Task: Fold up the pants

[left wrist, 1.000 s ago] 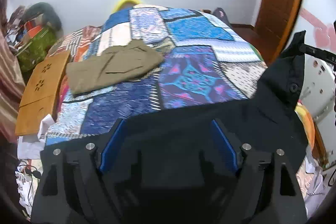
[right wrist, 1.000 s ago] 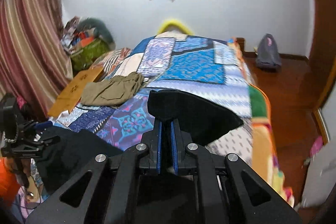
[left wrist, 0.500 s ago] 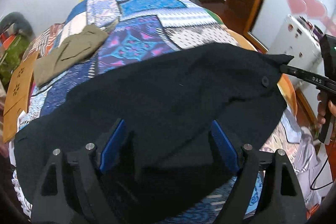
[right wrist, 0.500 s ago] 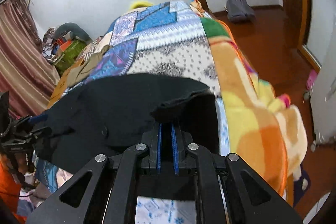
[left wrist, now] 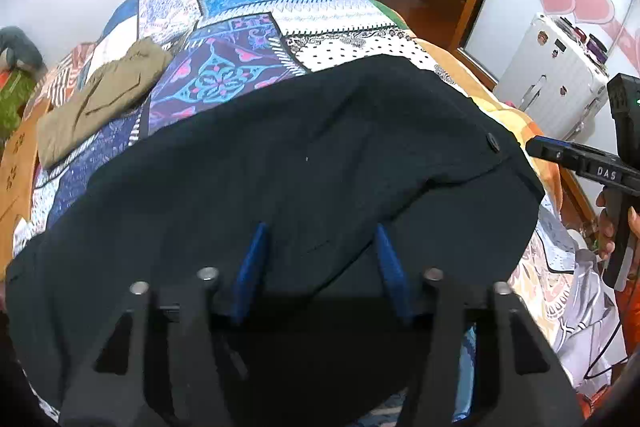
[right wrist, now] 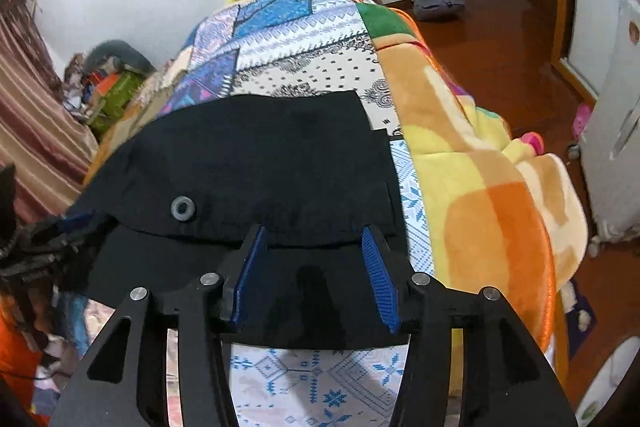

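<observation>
Black pants [left wrist: 280,163] lie spread flat across the near end of the bed, their waistband button [left wrist: 492,143] toward the right. My left gripper [left wrist: 320,239] is open, its blue pads on either side of the near fabric, which lies loose between them. In the right wrist view the pants [right wrist: 260,155] show their waistband and grey button [right wrist: 183,207]. My right gripper [right wrist: 312,247] is open just behind the waistband edge, holding nothing. It also shows at the right edge of the left wrist view [left wrist: 576,159].
The patchwork bedspread [left wrist: 248,27] covers the bed. Folded khaki pants [left wrist: 104,95] lie at its far left. An orange and yellow blanket [right wrist: 480,167] hangs over the bed's right side. A white suitcase [left wrist: 552,75] stands on the wooden floor at the right.
My right gripper has opened and let go of the waistband. The pants have come down from mid-air and now lie flat on the bed. My left gripper stays open.
</observation>
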`<action>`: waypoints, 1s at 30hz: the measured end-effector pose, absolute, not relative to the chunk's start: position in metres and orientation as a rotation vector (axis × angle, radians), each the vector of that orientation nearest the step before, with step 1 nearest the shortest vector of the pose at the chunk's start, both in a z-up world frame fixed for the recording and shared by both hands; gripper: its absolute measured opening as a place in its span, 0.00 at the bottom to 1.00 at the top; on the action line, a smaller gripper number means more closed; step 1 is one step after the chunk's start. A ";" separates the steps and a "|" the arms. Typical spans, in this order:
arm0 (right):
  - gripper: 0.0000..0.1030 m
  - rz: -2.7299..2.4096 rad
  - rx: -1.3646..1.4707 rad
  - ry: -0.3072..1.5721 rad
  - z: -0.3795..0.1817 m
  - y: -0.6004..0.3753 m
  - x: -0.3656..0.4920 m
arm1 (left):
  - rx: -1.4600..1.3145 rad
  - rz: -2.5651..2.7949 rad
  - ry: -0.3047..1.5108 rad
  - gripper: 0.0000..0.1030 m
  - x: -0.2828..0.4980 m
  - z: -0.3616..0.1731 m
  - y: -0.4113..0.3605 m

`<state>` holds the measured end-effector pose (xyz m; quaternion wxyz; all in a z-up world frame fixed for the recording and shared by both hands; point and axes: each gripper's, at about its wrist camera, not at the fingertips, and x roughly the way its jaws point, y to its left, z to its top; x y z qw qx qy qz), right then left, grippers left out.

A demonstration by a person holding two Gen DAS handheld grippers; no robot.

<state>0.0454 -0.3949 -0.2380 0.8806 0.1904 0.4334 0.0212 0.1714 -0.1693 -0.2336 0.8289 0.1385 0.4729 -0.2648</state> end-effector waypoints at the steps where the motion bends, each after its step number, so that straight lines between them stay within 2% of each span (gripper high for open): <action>1: 0.52 0.048 0.391 0.904 -0.240 -0.395 0.045 | 0.298 -0.565 0.998 0.35 0.173 -0.233 -0.171; 4: 0.52 0.020 0.398 0.926 -0.250 -0.398 0.050 | 0.309 -0.568 0.990 0.23 0.176 -0.233 -0.173; 7: 0.52 -0.012 0.410 0.957 -0.261 -0.404 0.056 | 0.317 -0.572 0.981 0.18 0.178 -0.234 -0.176; 11: 0.52 -0.039 0.431 0.931 -0.267 -0.415 0.061 | 0.314 -0.579 0.974 0.17 0.180 -0.235 -0.175; 13: 0.41 -0.027 0.446 0.923 -0.268 -0.417 0.062 | 0.310 -0.584 0.975 0.16 0.181 -0.235 -0.175; 14: 0.31 -0.025 0.445 0.924 -0.268 -0.417 0.063 | 0.308 -0.585 0.976 0.16 0.181 -0.235 -0.175; 18: 0.25 -0.014 0.424 0.915 -0.266 -0.415 0.063 | 0.307 -0.588 0.975 0.13 0.183 -0.234 -0.175; 28: 0.22 -0.053 0.315 0.864 -0.240 -0.409 0.054 | 0.323 -0.578 0.923 0.09 0.177 -0.216 -0.175; 30: 0.17 -0.036 0.311 0.853 -0.235 -0.406 0.051 | 0.324 -0.578 0.911 0.09 0.174 -0.211 -0.174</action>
